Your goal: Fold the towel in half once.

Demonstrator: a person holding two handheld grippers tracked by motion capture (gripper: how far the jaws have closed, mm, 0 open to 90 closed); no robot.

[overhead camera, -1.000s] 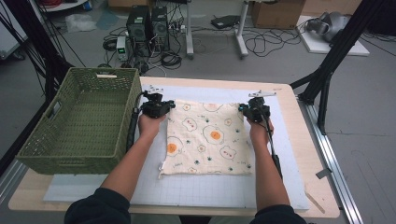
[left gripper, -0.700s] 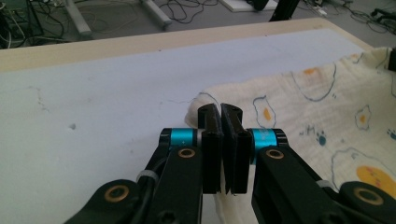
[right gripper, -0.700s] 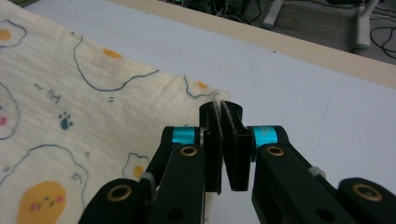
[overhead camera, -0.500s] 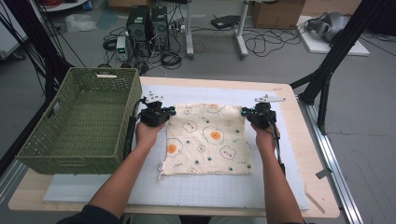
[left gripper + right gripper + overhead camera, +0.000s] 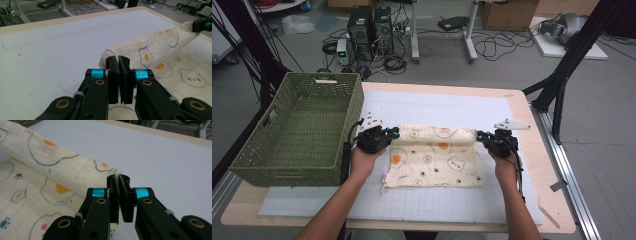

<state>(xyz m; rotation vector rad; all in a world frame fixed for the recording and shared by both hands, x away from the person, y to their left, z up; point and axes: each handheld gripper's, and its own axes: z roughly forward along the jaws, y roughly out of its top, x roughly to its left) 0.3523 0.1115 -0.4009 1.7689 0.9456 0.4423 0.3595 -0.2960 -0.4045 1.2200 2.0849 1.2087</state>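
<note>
The cloth point(image 5: 434, 160) lies at the middle of the desk point(image 5: 542, 165), on the white mat point(image 5: 437, 107). Its far edge is lifted and drawn toward the near edge, forming a raised roll across the width.

The left gripper point(image 5: 393, 134) has its jaws pressed together on the far-left corner of the cloth. The right gripper point(image 5: 481, 135) is clamped likewise on the far-right corner.

To complete the fold well:
- Move both grippers toward the near edge of the desk at equal pace, level with each other.
- Hold the lifted edge taut between the corners to prevent sagging.
- Lay the carried corners onto the near corners before opening the jaws.

The green basket point(image 5: 297, 130) stands at the left edge, apart from the cloth.
</note>
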